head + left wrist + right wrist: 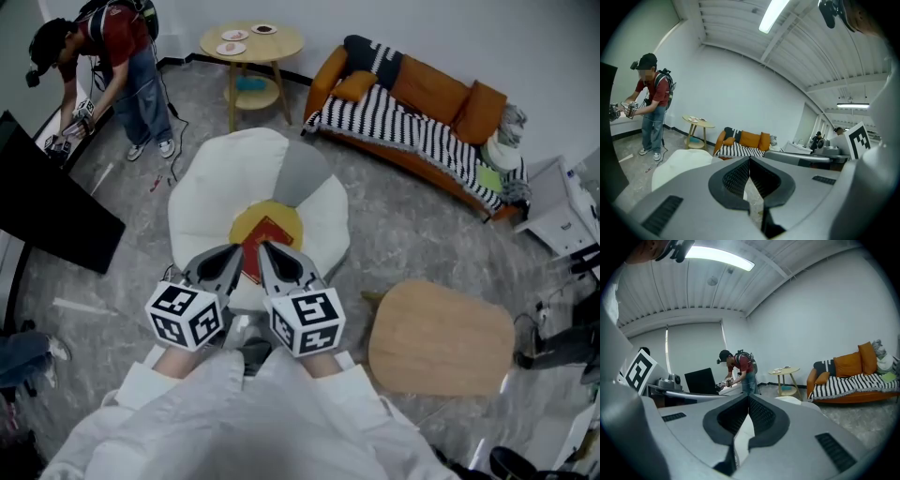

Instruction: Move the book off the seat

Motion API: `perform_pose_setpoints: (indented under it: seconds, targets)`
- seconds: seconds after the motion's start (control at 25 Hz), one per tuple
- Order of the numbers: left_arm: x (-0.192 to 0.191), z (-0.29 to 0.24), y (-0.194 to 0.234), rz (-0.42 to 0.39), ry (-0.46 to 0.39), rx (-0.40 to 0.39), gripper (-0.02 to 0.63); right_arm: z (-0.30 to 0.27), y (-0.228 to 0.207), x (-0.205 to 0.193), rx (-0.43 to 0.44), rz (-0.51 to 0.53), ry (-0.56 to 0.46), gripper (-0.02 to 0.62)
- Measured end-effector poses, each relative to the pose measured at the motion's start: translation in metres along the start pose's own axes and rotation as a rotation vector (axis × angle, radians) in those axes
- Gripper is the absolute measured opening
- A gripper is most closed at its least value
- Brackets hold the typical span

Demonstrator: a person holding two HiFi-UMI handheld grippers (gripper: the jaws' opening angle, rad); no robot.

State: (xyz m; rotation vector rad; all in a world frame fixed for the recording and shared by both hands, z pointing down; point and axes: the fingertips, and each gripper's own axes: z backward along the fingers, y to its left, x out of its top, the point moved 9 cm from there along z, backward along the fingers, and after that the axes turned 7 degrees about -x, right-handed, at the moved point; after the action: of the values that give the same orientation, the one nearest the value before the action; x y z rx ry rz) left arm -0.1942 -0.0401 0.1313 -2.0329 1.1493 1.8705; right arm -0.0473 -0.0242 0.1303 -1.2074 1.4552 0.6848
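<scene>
L gripper (234,255) & R gripper (268,251) both shut, empty, side by side. Red book (272,232) flat on yellow centre (242,225) of white seat (202,187), cornerwise, right under both tips. R prob. nearer to book's middle, L at its left edge.

The book (267,234) is red, on a yellow cushion (246,223) in a white seat (211,183). At one o'clock the sofa (441,89) is orange, with a black-and-white striped blanket (398,122). The floor (394,225) is grey and speckled. At four o'clock the tabletop (441,337) is light brown wood. The left tool (238,251) and right tool (264,248) are grey, with black-and-white square marks.
</scene>
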Motion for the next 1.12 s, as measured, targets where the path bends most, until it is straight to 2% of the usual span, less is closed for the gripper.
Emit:
perform_pose_setpoints:
  seconds: [0.16, 0.44, 0.84, 1.12]
  targets:
    - [-0.003, -0.005, 0.008, -0.001, 0.017, -0.015, 0.008, -0.003, -0.002, 0.002, 0.012, -0.038, 0.000, 0.012]
    - [-0.005, -0.019, 0.012, 0.034, 0.020, 0.005, 0.008, -0.001, -0.025, 0.000, -0.004, -0.039, 0.039, 0.012]
    - [-0.011, -0.035, 0.013, 0.096, 0.024, 0.055, 0.008, -0.010, -0.043, -0.008, 0.074, -0.016, 0.101, 0.012]
    - [-0.020, -0.047, 0.023, 0.119, 0.035, 0.071, 0.008, -0.023, -0.053, -0.009, 0.093, 0.008, 0.103, 0.012]
